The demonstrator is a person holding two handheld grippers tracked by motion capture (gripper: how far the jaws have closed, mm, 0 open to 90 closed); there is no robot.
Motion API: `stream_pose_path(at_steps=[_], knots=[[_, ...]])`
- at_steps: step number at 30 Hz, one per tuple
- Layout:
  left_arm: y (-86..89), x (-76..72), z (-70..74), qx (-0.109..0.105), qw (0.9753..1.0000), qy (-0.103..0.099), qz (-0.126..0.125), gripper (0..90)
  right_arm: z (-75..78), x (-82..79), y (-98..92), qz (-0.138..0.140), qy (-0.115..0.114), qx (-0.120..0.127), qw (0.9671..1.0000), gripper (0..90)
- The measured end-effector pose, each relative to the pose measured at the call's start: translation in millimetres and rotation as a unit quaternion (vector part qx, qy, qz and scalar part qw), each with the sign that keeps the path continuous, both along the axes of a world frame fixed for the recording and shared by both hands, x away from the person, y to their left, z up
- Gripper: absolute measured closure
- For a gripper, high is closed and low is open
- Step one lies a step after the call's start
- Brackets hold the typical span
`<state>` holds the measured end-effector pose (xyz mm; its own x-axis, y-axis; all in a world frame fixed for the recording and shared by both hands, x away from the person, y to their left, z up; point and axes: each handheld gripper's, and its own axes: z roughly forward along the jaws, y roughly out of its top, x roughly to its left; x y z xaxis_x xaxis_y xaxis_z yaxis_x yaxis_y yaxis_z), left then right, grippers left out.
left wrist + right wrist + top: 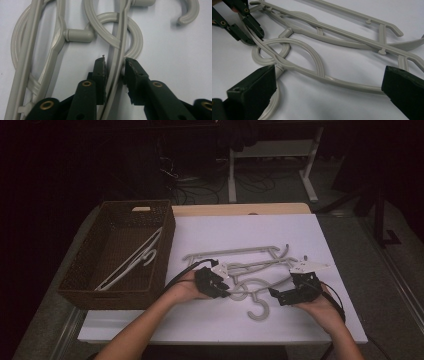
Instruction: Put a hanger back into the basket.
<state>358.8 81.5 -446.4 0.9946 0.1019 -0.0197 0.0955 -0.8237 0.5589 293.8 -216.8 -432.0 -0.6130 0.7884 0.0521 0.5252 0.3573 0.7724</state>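
Several grey plastic hangers (260,266) lie tangled in the middle of the white table (250,227). My left gripper (226,291) is at their left end. In the left gripper view its jaws (115,65) sit tight on either side of one thin hanger arm (117,47), just below a ring-shaped loop (136,37). The right gripper (276,295) rests low on the table at the right, with its jaws spread wide (329,75). A curved hanger arm (312,58) runs between them untouched. The left gripper (253,32) also appears at the top left of the right gripper view.
A brown wicker basket (166,232) stands at the table's left with one white hanger (131,262) lying inside. A loose grey hook (258,311) points toward the front edge. Table legs and cables lie on the dark floor beyond the far edge.
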Motion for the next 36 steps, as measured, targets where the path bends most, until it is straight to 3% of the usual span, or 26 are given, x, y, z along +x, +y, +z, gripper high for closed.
stream_pose_path(at_steps=[7, 17, 25, 31, 36], knots=[[-2.8, -0.5, 1.2, 0.011, 0.9998, -0.001, -0.014, 80.3, -0.5, 0.2, -0.2, 0.000, 0.000, -0.001, 1.0000, 0.0], [-3.0, -0.2, 2.3, 0.012, 0.9999, 0.009, -0.001, 82.6, -0.9, -0.3, -1.2, -0.004, 0.001, 0.002, 1.0000, 0.0], [3.5, 0.8, 6.8, -0.005, 0.9992, 0.038, 0.012, 82.7, -0.8, -1.4, -2.8, -0.005, 0.001, 0.003, 1.0000, 0.0], [6.8, -0.7, 17.6, -0.026, 0.9983, 0.047, 0.021, 82.8, -0.2, -3.2, -6.7, -0.008, -0.002, 0.004, 1.0000, 0.0], [8.0, -1.4, 23.9, -0.029, 0.9982, 0.045, 0.024, 82.8, 1.9, -4.3, -10.8, -0.013, -0.004, 0.009, 0.9999, 0.0]])
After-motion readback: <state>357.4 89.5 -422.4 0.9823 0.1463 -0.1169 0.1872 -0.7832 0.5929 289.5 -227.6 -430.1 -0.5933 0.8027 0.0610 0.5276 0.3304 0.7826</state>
